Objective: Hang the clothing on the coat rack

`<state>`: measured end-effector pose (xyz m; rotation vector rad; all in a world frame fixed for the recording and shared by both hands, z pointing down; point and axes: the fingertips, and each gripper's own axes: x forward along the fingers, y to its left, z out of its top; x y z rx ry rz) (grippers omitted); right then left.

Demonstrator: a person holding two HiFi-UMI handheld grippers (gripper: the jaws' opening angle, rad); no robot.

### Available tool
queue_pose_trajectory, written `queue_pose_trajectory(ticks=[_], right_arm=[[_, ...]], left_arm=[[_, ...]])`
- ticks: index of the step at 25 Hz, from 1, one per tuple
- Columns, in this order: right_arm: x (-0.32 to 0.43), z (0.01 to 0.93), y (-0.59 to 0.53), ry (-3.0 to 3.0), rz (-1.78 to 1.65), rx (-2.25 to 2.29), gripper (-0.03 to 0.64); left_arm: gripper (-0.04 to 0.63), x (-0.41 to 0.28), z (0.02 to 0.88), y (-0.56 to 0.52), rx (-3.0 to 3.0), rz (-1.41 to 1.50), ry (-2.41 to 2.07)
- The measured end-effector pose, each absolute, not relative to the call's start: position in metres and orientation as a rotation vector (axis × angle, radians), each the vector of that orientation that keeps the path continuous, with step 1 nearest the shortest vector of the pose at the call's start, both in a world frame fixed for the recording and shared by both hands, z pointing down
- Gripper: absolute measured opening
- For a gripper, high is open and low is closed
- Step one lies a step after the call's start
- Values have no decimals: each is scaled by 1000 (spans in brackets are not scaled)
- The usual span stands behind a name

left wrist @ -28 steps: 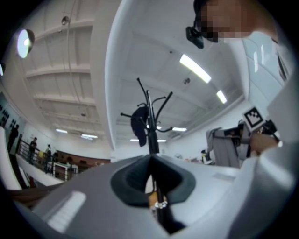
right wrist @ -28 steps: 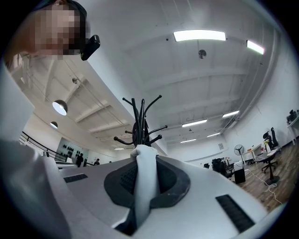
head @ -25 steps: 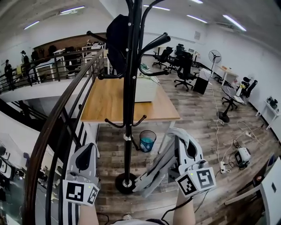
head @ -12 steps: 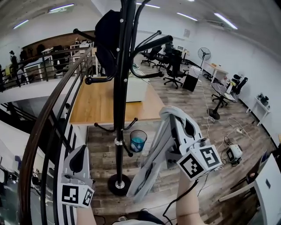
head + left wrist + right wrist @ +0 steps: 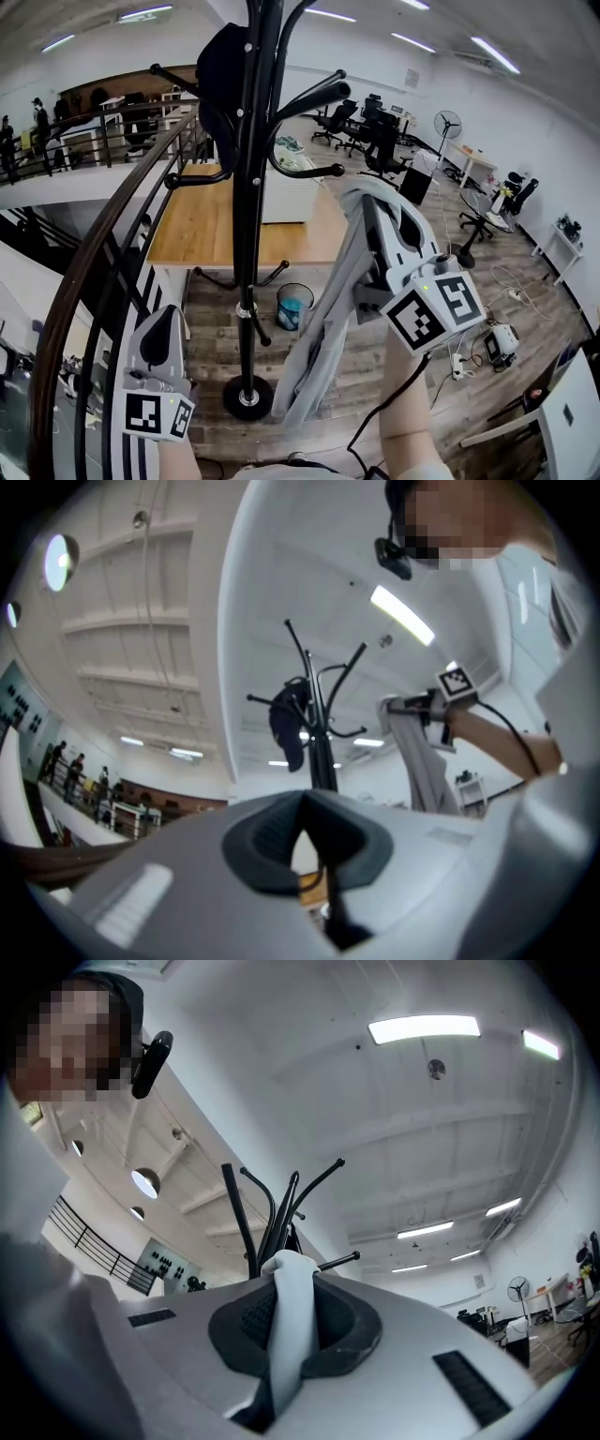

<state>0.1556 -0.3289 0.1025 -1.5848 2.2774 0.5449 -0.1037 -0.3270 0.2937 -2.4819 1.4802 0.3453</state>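
A black coat rack (image 5: 248, 187) stands straight ahead, with a dark garment (image 5: 220, 66) hung on an upper hook. My right gripper (image 5: 372, 194) is raised beside a right-hand hook (image 5: 309, 94) and is shut on a light grey garment (image 5: 323, 347), which hangs down in a long fold. In the right gripper view the grey cloth (image 5: 291, 1316) is pinched between the jaws of the right gripper (image 5: 292, 1274), with the rack's top (image 5: 272, 1213) just beyond. My left gripper (image 5: 172, 317) stays low at the left, shut with nothing in it. From the left gripper (image 5: 302, 803), the rack (image 5: 314, 724) is farther off.
A dark curved railing (image 5: 122, 244) runs along the left. Behind the rack are a wooden table (image 5: 216, 225) and a blue bin (image 5: 293, 305). Office chairs (image 5: 384, 141), a fan (image 5: 448, 122) and floor cables (image 5: 502, 281) lie to the right.
My right gripper has risen with the grey garment, from near floor level up to the rack's hooks. The left gripper has stayed low.
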Motion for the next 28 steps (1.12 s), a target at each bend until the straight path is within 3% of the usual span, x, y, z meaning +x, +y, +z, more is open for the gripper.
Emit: queue_pose_trajectory(ticks=[19,28], right_arm=[[148,37,-370,2339,476,-1320,5],[150,64,-388,2411,404,-1351,5]], left_arm=[[6,-124,297,-305,-2350,297,1686],[6,-125,298,-300,-2343,295,1706]])
